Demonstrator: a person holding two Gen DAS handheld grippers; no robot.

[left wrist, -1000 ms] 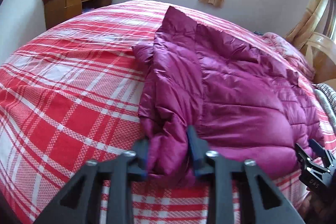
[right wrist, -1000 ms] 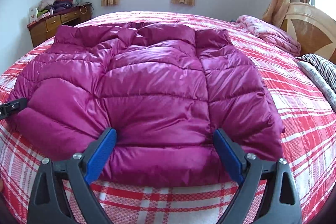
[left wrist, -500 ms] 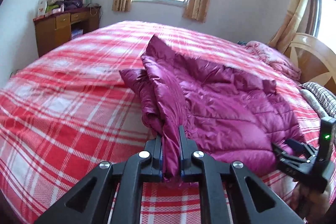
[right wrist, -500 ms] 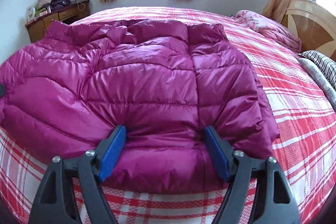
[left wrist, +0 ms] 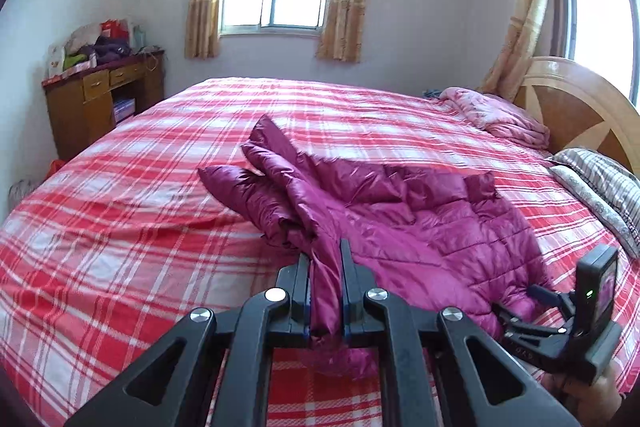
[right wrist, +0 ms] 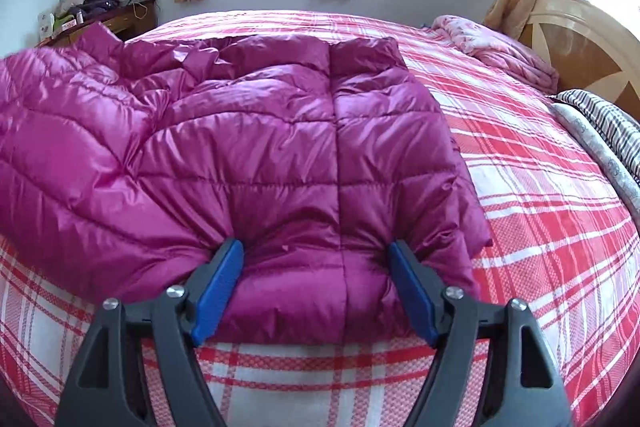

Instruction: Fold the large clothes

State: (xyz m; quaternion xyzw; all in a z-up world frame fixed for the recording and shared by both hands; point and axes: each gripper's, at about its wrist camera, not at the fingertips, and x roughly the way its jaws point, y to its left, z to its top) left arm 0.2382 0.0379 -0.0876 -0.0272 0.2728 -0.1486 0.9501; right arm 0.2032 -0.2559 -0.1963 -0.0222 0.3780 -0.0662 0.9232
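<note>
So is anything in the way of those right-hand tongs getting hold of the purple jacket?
Nothing visible. The right tongs stand open, already straddling the near hem of the purple jacket, blue pads pushing into the padding on either side. The left tongs are shut on its other edge.

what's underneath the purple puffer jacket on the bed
The purple puffer jacket lies directly on the red plaid bedspread, which shows all around it. Whatever sits beneath its middle is covered, so I cannot tell whether anything else is there.
</note>
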